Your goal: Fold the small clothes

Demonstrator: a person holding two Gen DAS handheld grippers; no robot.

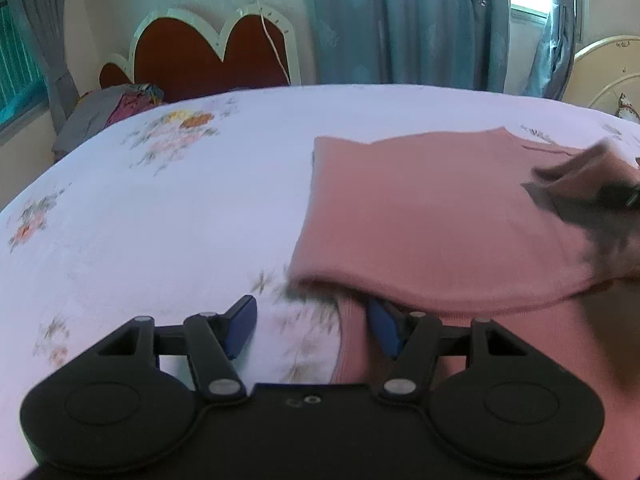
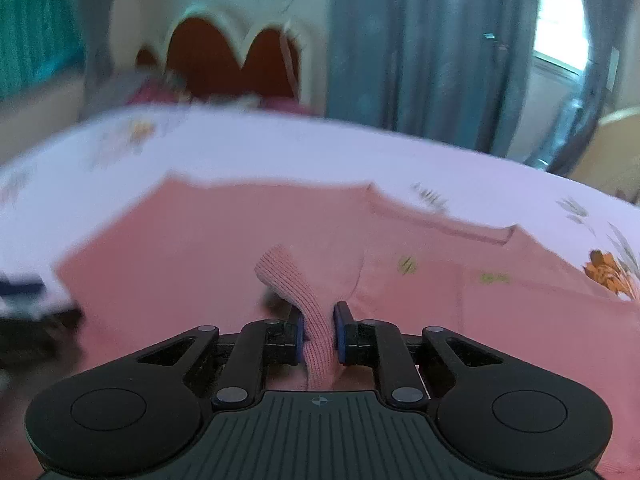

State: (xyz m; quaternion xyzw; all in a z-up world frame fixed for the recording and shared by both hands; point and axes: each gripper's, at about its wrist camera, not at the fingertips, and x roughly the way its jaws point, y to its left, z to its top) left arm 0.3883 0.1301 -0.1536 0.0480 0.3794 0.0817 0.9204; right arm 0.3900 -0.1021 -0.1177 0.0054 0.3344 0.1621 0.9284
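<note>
A pink knit garment (image 1: 420, 220) lies partly folded on the right half of the bed. My left gripper (image 1: 312, 328) is open at the garment's near left corner. Its left finger is over bare sheet, and its right finger (image 1: 384, 328) is tucked under the raised fold, with a pink edge between the jaws. In the right wrist view the same garment (image 2: 180, 248) fills the middle. My right gripper (image 2: 318, 336) is shut on a ribbed pink band (image 2: 288, 276) of it that stands up between the pads. The right gripper (image 1: 592, 200) appears in the left wrist view as a dark blur over the garment's right side.
The bed has a white floral sheet (image 1: 160, 220) with bare room to the garment's left. A red heart-shaped headboard (image 1: 208, 56) and a pile of clothes (image 1: 116, 108) are at the far left. Blue curtains (image 1: 400, 20) hang behind. A dark blurred shape (image 2: 24, 300) sits at the left edge.
</note>
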